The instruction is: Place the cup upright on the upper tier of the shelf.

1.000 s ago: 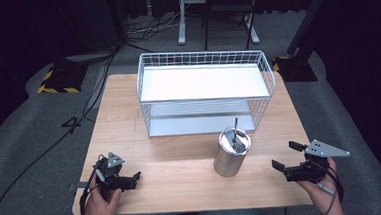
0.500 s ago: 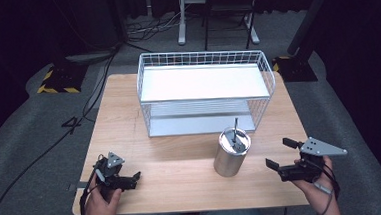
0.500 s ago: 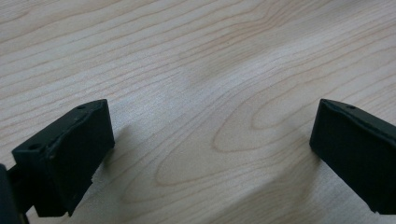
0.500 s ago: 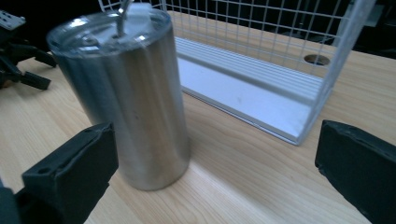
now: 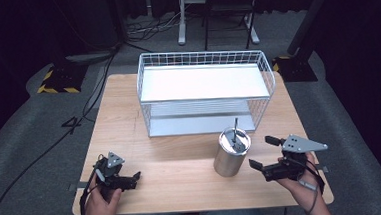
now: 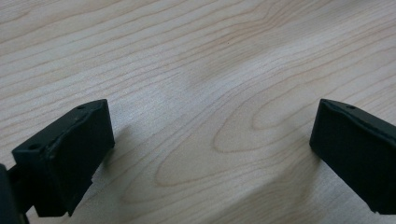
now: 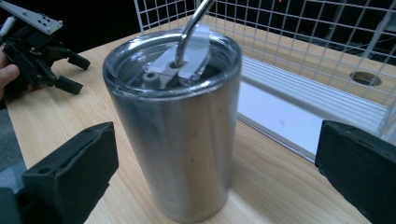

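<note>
Pale wood grain runs across the table (image 5: 183, 178) in the high view, where I hold one gripper in each hand. My left gripper (image 5: 128, 180) sits at about eight o'clock on the tabletop, near the front edge, jaws parted and gripping nothing; it lies just where it lay half a second ago. My right gripper (image 5: 264, 155) is at about four o'clock, its grey plate on top, jaws spread wide and empty. Since the earlier frames it has slid towards the steel tumbler (image 5: 231, 152), so its nearer jaw now stands just beside the cup's wall, not touching as far as I can tell. The tumbler stands upright near the table's middle front, with a metal straw (image 5: 236, 129) rising from its lid. At twelve o'clock behind it sits the white wire basket (image 5: 205, 94), two shelves deep, unmoved.

In the left gripper view, my two black jaws hang wide apart over bare wood (image 6: 201, 93), with nothing between them, each casting a shadow on the grain.

In the right gripper view, the tumbler (image 7: 180, 135) stands between my open jaws, nearer the left one, clear of both. Its clear lid (image 7: 175, 70) carries the bent straw (image 7: 191, 25). The basket's mesh (image 7: 327, 32) rises at one o'clock, and my left gripper (image 7: 63, 70) shows at ten o'clock.
</note>
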The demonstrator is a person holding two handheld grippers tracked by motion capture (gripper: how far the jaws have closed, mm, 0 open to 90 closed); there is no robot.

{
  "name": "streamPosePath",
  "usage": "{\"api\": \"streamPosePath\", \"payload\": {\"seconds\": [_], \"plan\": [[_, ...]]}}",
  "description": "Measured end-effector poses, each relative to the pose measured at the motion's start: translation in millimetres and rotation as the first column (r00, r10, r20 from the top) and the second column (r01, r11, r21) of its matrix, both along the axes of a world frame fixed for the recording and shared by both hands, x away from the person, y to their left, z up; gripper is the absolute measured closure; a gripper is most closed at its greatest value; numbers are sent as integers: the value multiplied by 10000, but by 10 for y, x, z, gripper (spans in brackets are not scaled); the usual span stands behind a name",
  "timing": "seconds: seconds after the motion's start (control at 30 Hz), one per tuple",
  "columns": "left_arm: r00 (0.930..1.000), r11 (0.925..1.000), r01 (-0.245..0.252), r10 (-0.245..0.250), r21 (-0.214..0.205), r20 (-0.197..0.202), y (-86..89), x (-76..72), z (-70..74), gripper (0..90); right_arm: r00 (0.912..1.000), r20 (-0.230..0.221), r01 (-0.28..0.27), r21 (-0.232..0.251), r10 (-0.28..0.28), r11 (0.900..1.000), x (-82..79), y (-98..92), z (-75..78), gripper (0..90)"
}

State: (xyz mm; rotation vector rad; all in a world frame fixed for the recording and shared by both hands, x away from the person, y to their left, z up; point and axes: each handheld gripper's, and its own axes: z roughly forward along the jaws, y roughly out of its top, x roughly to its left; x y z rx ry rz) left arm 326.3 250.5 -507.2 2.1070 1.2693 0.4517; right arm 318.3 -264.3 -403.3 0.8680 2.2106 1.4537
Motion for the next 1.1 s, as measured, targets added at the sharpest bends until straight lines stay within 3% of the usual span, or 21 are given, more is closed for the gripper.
{"api": "streamPosePath", "payload": {"seconds": [0.2,0.57,1.1], "plan": [[10000,10000,26,-26,21,-1,2,1,0,1,9999,133,-60,-316,64,9995,25,155,-40,0],[10000,10000,1,-1,-12,8,0,0,-1,1,9997,175,-142,-359,148,9993,94,350,-133,0],[10000,10000,27,-27,30,-13,2,0,1,1,9972,-4,-741,222,741,9970,234,464,-289,13]]}}
